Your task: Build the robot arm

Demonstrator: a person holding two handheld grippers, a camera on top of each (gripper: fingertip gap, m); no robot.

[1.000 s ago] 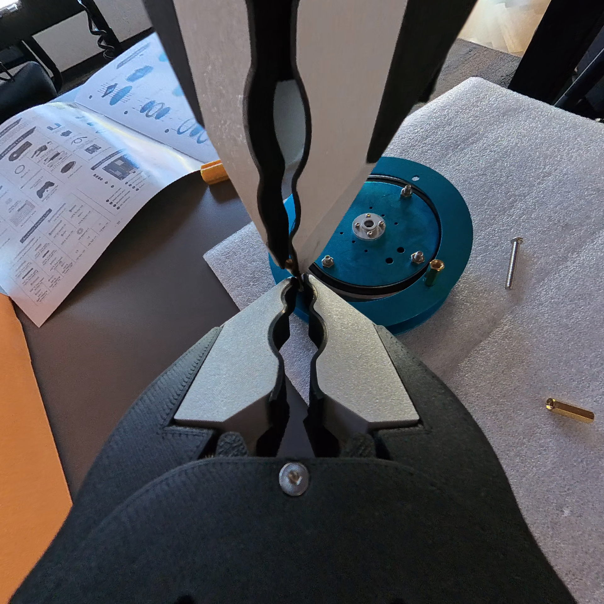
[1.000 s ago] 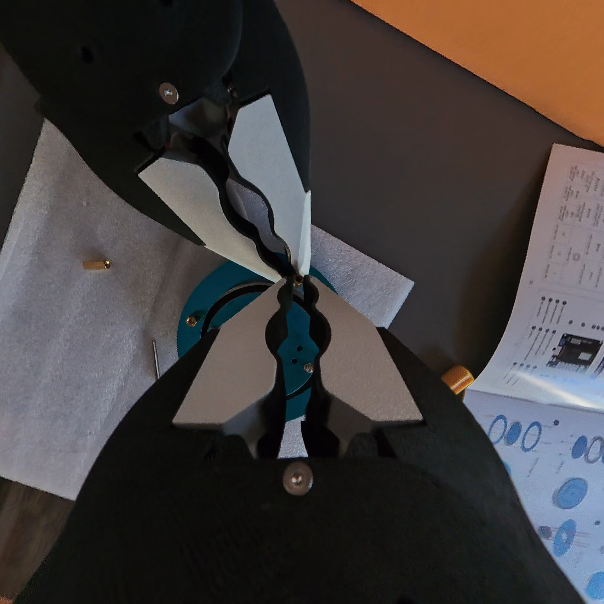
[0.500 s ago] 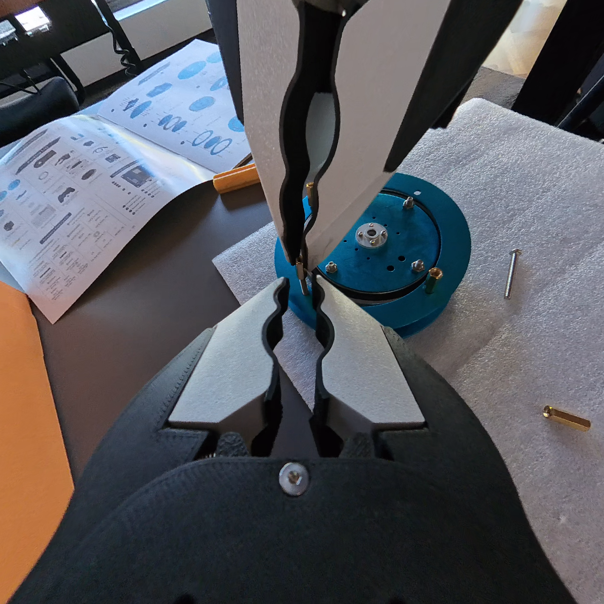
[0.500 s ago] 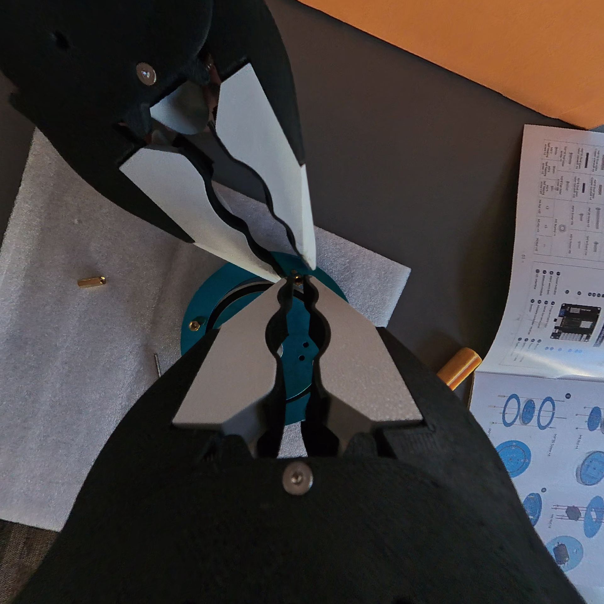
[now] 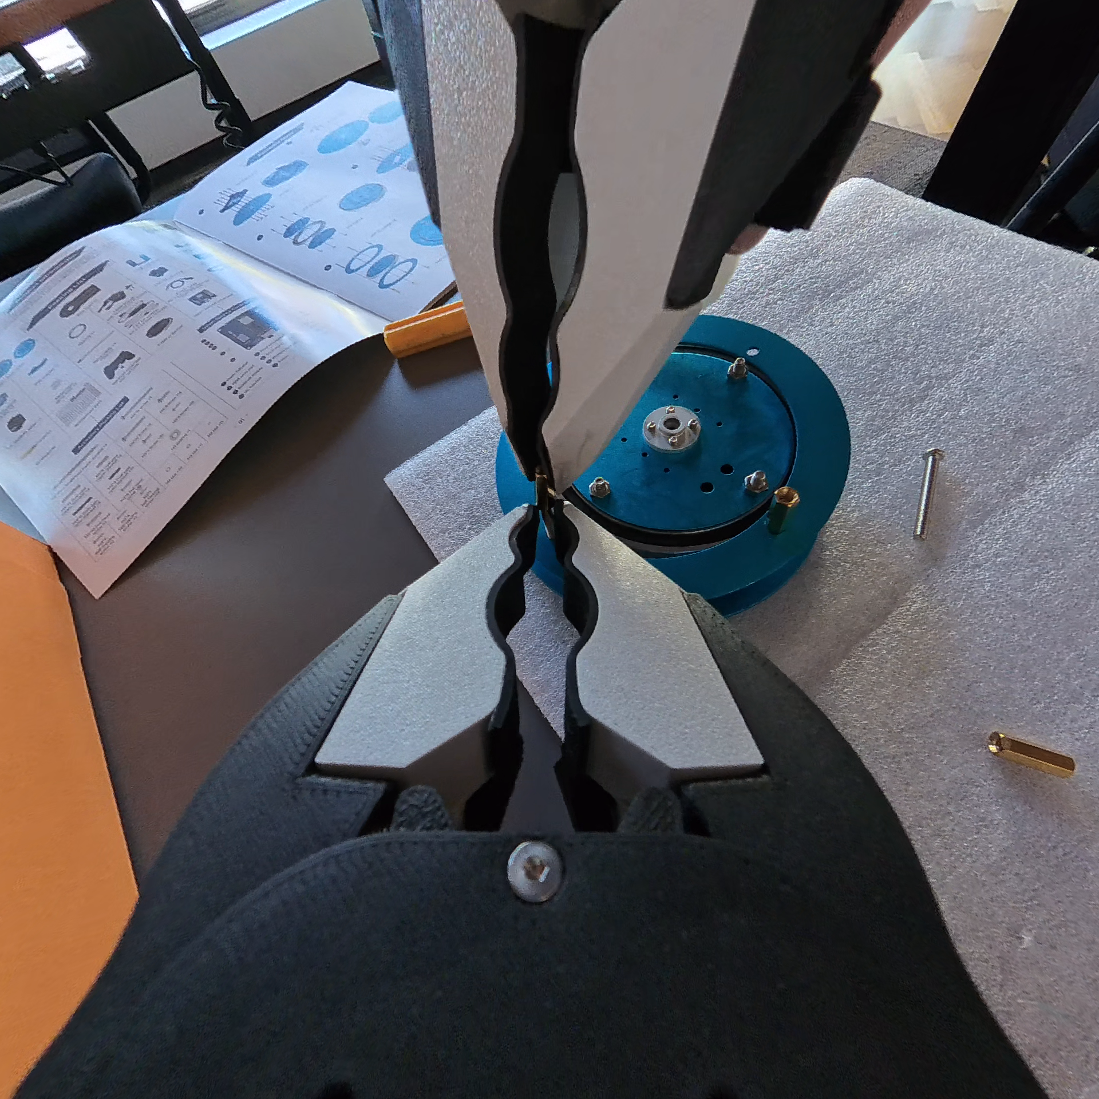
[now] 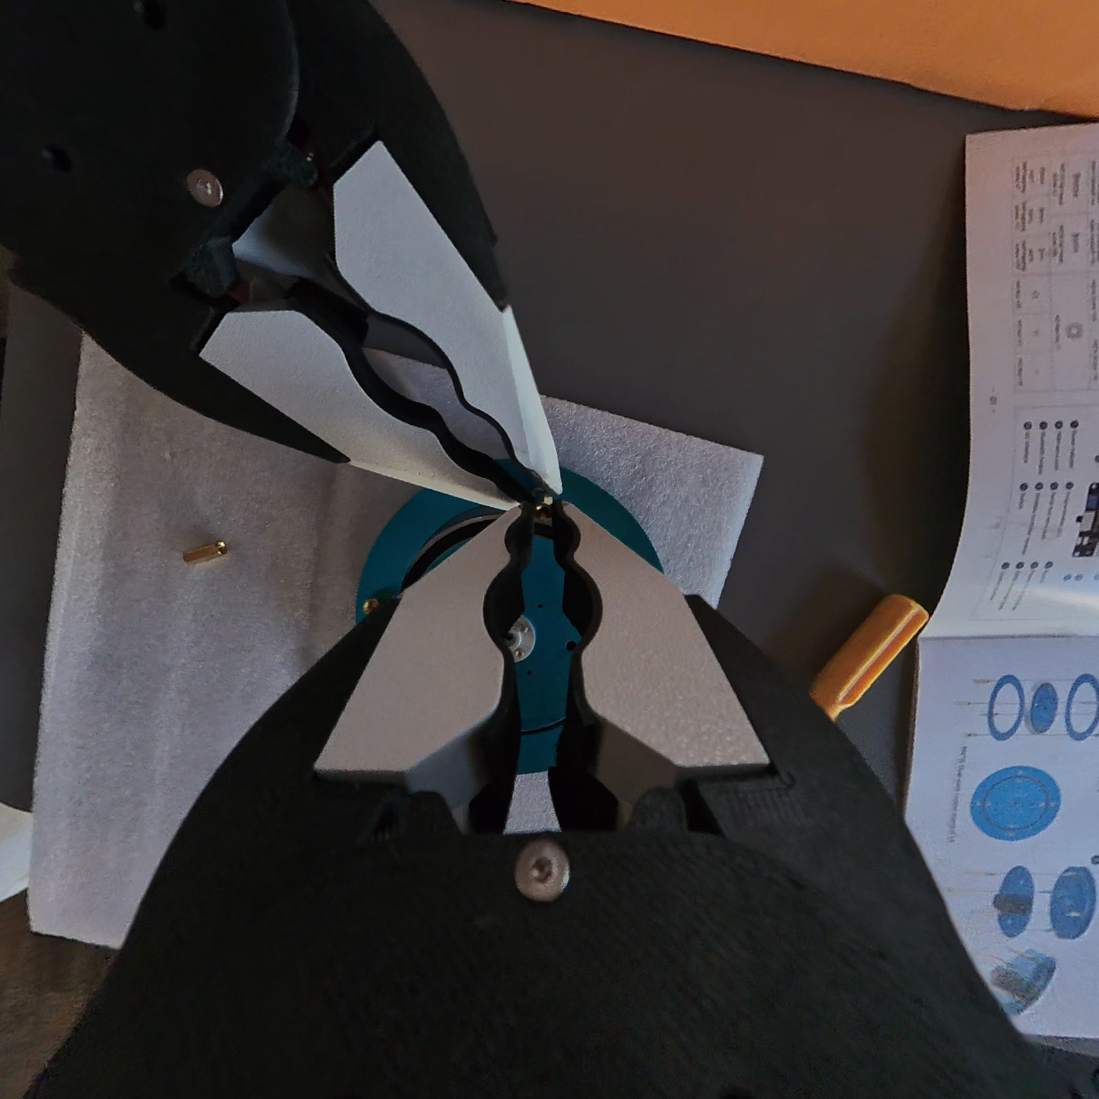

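Note:
A blue metal wheel (image 5: 684, 470) lies flat on a white foam sheet (image 5: 892, 333). My left gripper (image 5: 546, 518) and my right gripper (image 5: 540, 473) meet tip to tip over the wheel's near-left rim. A small brass standoff (image 5: 542, 486) is pinched between them. The right gripper holds its upper end and the left gripper closes on its lower end. In the right wrist view the right gripper (image 6: 538, 520) and the left gripper (image 6: 535, 496) meet at the same standoff (image 6: 540, 502) above the wheel (image 6: 398, 535). Another brass standoff (image 5: 784, 505) stands upright on the wheel's rim.
A loose brass standoff (image 5: 1032, 756) and a steel screw (image 5: 928, 493) lie on the foam to the right. An open printed booklet (image 5: 178, 333) and an orange tool handle (image 5: 422, 336) lie on the dark table to the left. An orange surface (image 5: 35, 773) borders the table. Only a small space, under 4 cm, lies between the two pairs of fingers. About 4 centimetres separates my left fingertips from the blue metal wheel (image 5: 684, 470).
Half a second ago my left jaws stood apart below the standoff. They have now closed in on it again. The right gripper has kept its grip throughout.

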